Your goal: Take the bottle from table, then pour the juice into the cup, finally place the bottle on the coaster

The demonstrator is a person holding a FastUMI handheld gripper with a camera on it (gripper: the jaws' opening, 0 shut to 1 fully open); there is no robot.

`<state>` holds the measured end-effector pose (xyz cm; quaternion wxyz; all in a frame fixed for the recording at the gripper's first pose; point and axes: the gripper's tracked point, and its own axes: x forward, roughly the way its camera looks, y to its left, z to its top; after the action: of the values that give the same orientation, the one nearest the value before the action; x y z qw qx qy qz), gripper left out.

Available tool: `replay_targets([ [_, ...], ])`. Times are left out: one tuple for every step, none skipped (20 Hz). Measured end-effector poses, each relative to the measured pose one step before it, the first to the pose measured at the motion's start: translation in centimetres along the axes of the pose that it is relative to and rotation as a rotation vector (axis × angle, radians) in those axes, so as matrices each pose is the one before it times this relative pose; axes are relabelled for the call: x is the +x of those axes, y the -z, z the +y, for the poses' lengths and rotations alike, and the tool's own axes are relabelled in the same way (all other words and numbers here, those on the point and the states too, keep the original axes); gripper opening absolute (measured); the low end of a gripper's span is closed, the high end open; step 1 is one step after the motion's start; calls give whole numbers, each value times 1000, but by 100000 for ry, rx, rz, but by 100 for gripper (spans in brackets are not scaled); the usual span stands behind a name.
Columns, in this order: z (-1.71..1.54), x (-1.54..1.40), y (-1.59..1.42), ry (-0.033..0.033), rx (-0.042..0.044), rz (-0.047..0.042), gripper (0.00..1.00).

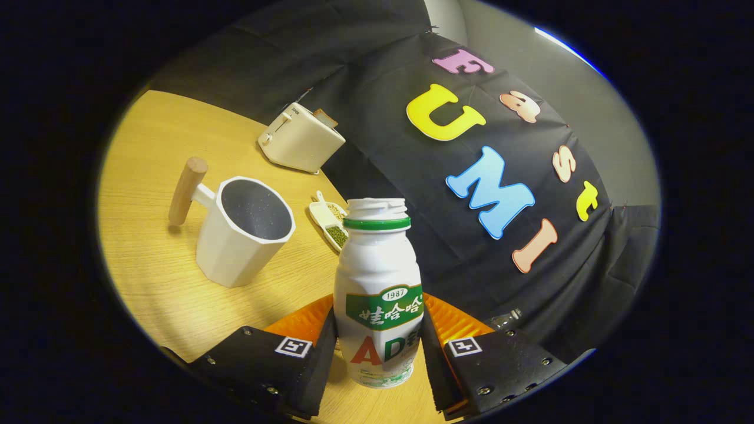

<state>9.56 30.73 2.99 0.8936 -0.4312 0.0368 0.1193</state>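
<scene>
Tongs (379, 347) clamp the uncapped bottle (379, 294) at lower centre, over the orange coaster (453, 321) on the table (147, 265). Cup (244, 229) sits left of centre; a careless tilt could slosh juice short of it.

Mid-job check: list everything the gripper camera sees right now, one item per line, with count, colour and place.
White plastic bottle with green neck ring and green label: 1, uncapped, upright between the fingers.
Orange ribbed coaster: 1, on the table behind the bottle's base, partly hidden.
White faceted cup with wooden handle: 1, dark inside, beyond the fingers, tabletop.
Small white dish of green bits: 1, between cup and bottle, farther back.
Cream toaster: 1, far table edge, something brown in its slot.
Round wooden table: 1, light wood.
Gripper: 1, fingers at either side of the bottle's lower body, apparently touching it.
</scene>
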Motion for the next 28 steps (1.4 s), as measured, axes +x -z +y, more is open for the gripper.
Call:
replay_targets([
  [54,-28,-313,-107,-786,-456,69],
  [61,36,-311,9,-1041,-427,69],
  [14,-57,-330,172,-1440,-321,69],
  [-37,45,-121,62,-1506,81,69],
  [101,-89,-177,-163,-1363,125,69],
  [153,23,46,-111,-1340,49,69],
  [21,32,48,-29,-1556,375,69],
  [10,20,115,163,-1870,497,69],
  [17,-63,95,279,-2053,350,69],
  [-59,34,15,422,-1866,243,69],
  [7,-13,17,304,-1523,166,69],
  [-70,233,64,220,-1103,44,69],
  [-90,66,-20,49,-823,122,69],
  [-16,123,0,361,-504,-110,69],
  [-9,50,-122,38,-635,12,69],
  [141,-58,47,-88,-731,315,69],
  [92,46,-19,-64,-908,164,69],
  [19,204,20,76,-1322,415,69],
  [-149,4,-34,628,-1542,218,69],
  [-50,50,116,501,-1687,288,69],
  [-63,-25,-32,562,-1679,-114,69],
  [-111,-116,-4,696,-1698,-17,69],
  [-87,-159,-44,479,-1630,201,69],
  [32,157,-23,229,-1226,184,69],
  [136,-96,-32,-136,-705,30,69],
  [134,74,-47,-190,-327,-51,69],
  [24,-89,-86,-205,-638,185,69],
  [-111,40,304,12,-1026,121,69],
])
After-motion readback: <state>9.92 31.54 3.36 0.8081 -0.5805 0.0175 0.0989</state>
